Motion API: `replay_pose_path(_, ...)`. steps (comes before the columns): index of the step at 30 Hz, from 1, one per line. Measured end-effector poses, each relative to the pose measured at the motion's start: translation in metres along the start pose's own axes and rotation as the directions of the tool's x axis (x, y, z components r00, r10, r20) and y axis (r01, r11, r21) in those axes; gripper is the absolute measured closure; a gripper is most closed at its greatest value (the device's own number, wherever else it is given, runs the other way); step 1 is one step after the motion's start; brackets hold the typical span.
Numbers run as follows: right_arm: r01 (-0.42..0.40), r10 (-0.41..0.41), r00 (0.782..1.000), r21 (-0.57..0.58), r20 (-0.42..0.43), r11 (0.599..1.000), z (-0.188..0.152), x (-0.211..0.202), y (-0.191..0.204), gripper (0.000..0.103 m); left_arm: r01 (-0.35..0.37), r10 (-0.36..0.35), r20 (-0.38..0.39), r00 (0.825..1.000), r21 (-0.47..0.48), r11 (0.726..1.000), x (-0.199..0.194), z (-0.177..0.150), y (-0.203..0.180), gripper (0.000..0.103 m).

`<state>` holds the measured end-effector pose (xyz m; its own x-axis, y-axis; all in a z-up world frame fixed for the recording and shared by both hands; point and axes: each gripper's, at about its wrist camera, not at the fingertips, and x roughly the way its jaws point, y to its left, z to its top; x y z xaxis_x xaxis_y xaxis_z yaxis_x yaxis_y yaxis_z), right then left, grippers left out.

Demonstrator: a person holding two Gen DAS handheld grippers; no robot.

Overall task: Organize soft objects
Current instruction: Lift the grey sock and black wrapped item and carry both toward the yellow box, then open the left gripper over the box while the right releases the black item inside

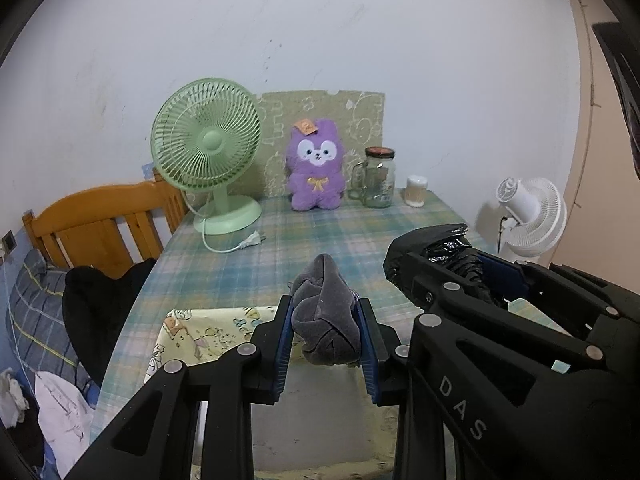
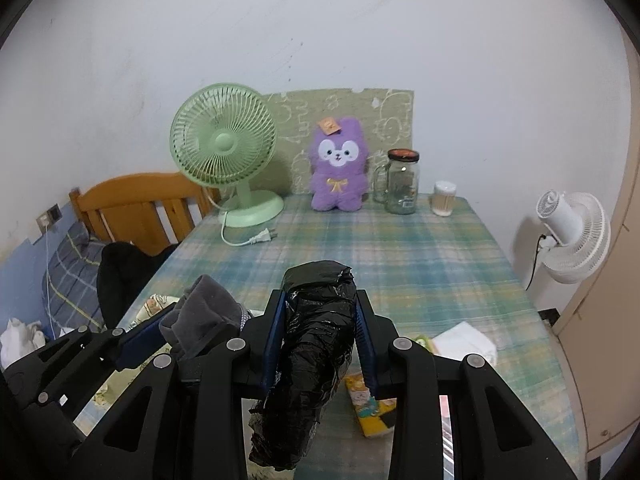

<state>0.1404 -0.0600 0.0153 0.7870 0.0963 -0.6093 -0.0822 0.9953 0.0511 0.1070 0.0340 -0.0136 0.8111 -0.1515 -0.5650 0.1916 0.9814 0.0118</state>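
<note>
Grippers side by side over near table (image 1: 280, 240): left (image 1: 326, 336) clamps grey cloth (image 1: 324, 320), right (image 2: 320, 332) clamps black bundle (image 2: 316, 344), apparently for carrying.

Soft, even room light, a bit dim. The white wall (image 1: 320, 40) looks grey. Both pictures bend round, with black corners. Far things look slightly fuzzy.

The table (image 2: 400, 248) wears a plaid cloth. Beside the purple plush (image 2: 339, 166) at the back stand a green fan (image 2: 228, 160), a glass jar (image 2: 402, 188) and a small container (image 2: 443, 199).
</note>
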Motion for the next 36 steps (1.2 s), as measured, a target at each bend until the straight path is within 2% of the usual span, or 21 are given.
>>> replay_pose_path(9,-0.048,0.047,0.998,-0.019,-0.028,0.999,-0.004,0.030,0.018,0.067,-0.049,0.048,-0.057,0.997,-0.014,0.999,0.025,-0.010,0.027,0.073)
replay_pose_path(12,-0.061,0.059,0.997,-0.026,-0.042,0.998,-0.007,0.040,0.024,0.067,-0.061,0.059,-0.108,0.992,-0.010,0.998,0.040,-0.017,0.037,0.073)
replay_pose_path(19,-0.070,0.066,0.995,-0.050,-0.079,0.996,-0.014,0.060,0.038,0.067,-0.097,0.097,-0.169,0.981,0.003,0.995,0.059,-0.029,0.051,0.070)
replay_pose_path(23,-0.083,0.077,0.992,-0.053,-0.104,0.995,-0.019,0.070,0.044,0.067,-0.103,0.096,-0.209,0.973,-0.022,0.994,0.067,-0.033,0.060,0.068)
replay_pose_path(25,-0.090,0.082,0.989,-0.060,-0.122,0.994,-0.022,0.075,0.047,0.067,-0.100,0.091,-0.213,0.973,-0.035,0.994,0.065,-0.034,0.062,0.060)
replay_pose_path(27,-0.095,0.086,0.988,-0.065,-0.131,0.993,-0.025,0.078,0.050,0.067,-0.103,0.092,-0.219,0.971,-0.039,0.994,0.064,-0.035,0.063,0.044)
replay_pose_path(34,-0.097,0.084,0.988,-0.093,-0.131,0.991,-0.026,0.077,0.054,0.064,-0.097,0.084,-0.210,0.974,-0.053,0.994,0.060,-0.036,0.065,0.033)
replay_pose_path(36,-0.116,0.102,0.984,-0.096,-0.146,0.989,-0.027,0.078,0.054,0.055,-0.098,0.085,-0.204,0.975,-0.051,0.994,0.058,-0.036,0.065,0.029)
